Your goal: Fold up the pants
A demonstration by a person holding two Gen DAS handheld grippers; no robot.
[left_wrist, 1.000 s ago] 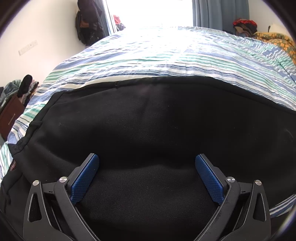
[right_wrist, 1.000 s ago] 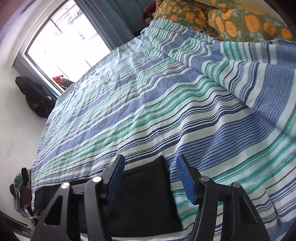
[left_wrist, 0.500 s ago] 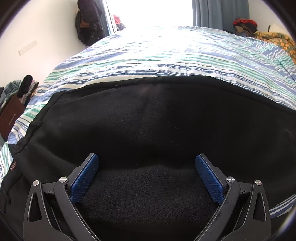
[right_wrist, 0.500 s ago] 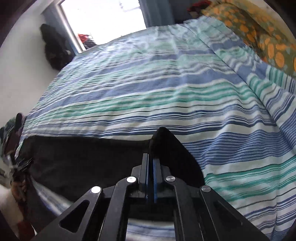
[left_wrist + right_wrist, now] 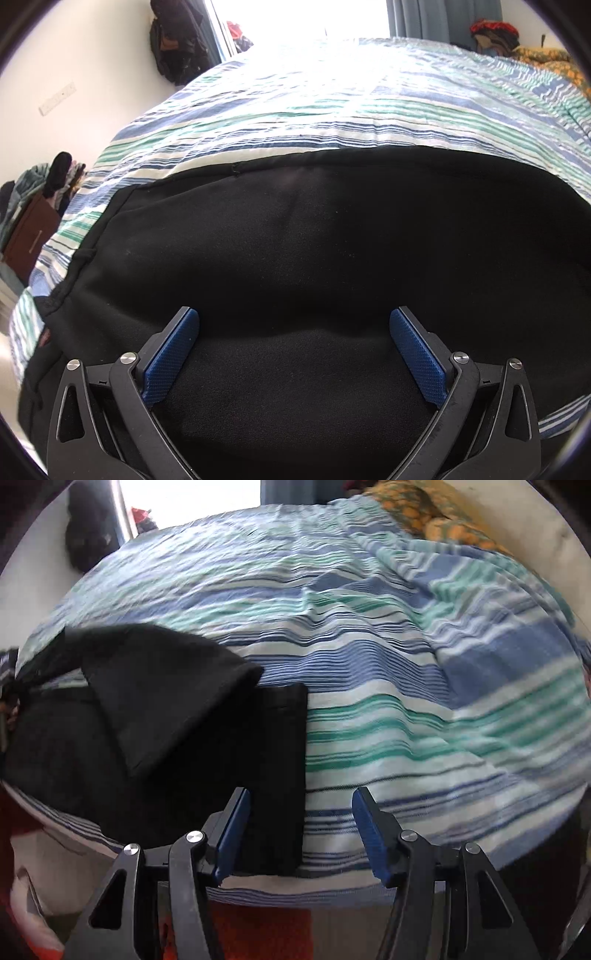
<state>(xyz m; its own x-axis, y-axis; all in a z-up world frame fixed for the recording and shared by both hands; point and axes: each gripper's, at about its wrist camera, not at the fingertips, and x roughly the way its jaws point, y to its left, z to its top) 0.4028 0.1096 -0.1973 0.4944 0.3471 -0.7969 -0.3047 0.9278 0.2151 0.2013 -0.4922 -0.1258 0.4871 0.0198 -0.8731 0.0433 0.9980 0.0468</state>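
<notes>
Your black pants (image 5: 159, 738) are sitting along the near edge of the bed, on the striped bedspread (image 5: 406, 686), with their long axis running side to side along that edge. From the right wrist view, the cuff end (image 5: 284, 775) lies flat just ahead of your right gripper (image 5: 301, 834) and a bit left of centre, and a flap of leg (image 5: 166, 686) is already thrown back over the rest of the pants, towards the bed's left edge.

Right gripper's jaws are opening, nothing pinched. The left pad sits over the dark cloth, the right one over bare stripes.

Your left gripper (image 5: 293, 354) has its jaws spread wide too, hovering low over the broad upper part of the pants (image 5: 314, 258), with only black fabric below it. I can't tell if the pads touch the cloth, but they aren't clamping anything.

So the loose end that matters is way closer to your right hand, I'd say. Looks like that fold-over has landed crooked, so squaring it up is probably next.

No containers anywhere in this, just bed and pants.
</notes>
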